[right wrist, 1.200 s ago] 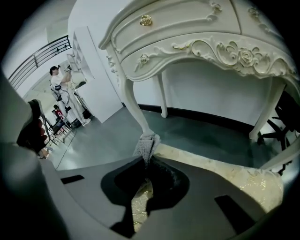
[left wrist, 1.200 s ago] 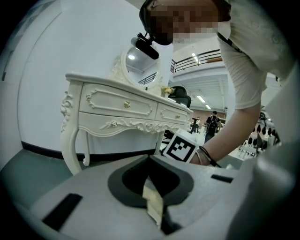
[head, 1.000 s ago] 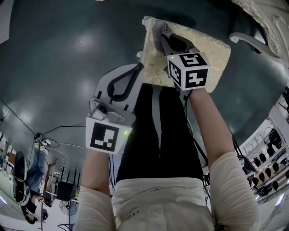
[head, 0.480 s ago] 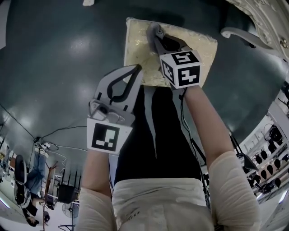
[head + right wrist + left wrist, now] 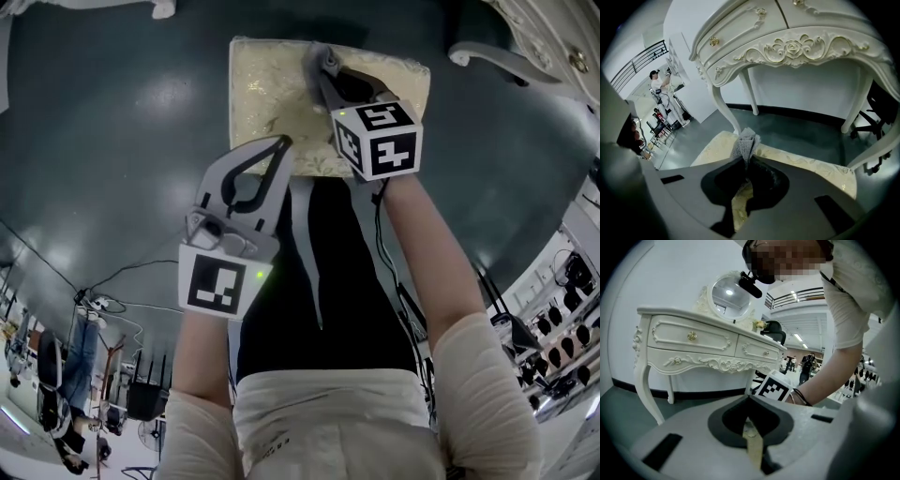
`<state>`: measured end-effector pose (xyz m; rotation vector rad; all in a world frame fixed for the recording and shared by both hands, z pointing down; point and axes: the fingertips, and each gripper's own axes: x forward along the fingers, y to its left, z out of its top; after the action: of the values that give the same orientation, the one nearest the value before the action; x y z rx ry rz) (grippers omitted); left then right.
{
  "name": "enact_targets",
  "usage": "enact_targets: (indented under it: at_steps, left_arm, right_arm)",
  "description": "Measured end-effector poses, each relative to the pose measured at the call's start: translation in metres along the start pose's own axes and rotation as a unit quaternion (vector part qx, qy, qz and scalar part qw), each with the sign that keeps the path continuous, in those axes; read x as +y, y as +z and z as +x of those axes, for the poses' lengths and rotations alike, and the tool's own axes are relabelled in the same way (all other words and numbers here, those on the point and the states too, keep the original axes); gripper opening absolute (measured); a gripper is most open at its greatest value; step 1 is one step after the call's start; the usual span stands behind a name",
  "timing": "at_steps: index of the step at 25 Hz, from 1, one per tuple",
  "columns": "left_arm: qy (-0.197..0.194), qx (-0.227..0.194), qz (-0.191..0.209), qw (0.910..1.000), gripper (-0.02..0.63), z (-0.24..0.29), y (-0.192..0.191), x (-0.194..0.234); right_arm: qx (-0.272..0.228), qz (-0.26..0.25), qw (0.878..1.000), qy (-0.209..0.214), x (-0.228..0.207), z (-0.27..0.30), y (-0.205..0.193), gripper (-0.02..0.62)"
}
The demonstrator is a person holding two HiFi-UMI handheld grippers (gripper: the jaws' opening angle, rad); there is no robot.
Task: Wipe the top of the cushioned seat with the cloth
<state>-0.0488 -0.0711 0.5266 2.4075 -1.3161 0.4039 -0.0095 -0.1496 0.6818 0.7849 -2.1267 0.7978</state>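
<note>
The cushioned seat (image 5: 272, 94) is a cream and gold square at the top of the head view. My right gripper (image 5: 315, 56) reaches over the seat's far middle. In the right gripper view its jaws are shut on a grey knitted cloth (image 5: 745, 142), which bunches up at the tips above the cushion (image 5: 811, 166). My left gripper (image 5: 284, 142) hangs at the seat's near edge, shut with nothing in it. In the left gripper view a sliver of the cushion (image 5: 753, 446) shows below the shut jaws, and the right gripper's marker cube (image 5: 771, 388) lies just beyond.
A white carved dressing table (image 5: 787, 42) with drawers and curved legs (image 5: 724, 108) stands right behind the seat. One of its legs (image 5: 497, 61) reaches toward the seat's right corner. The floor (image 5: 112, 141) is dark grey. A round mirror (image 5: 730, 295) sits on the table.
The right gripper with the cloth has slid from the cushion's left part toward its middle. The seat now sits further left in the head view. The left gripper has barely moved.
</note>
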Motion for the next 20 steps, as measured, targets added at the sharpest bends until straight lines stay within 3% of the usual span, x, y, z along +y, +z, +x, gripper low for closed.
enact_targets:
  at_steps: [20]
  left_arm:
    - [-0.006,-0.002,0.001,1.0,0.002,0.054,0.008,-0.053]
  right_arm:
    - [0.003,0.029,0.999,-0.034,-0.092,-0.049,-0.032,0.028]
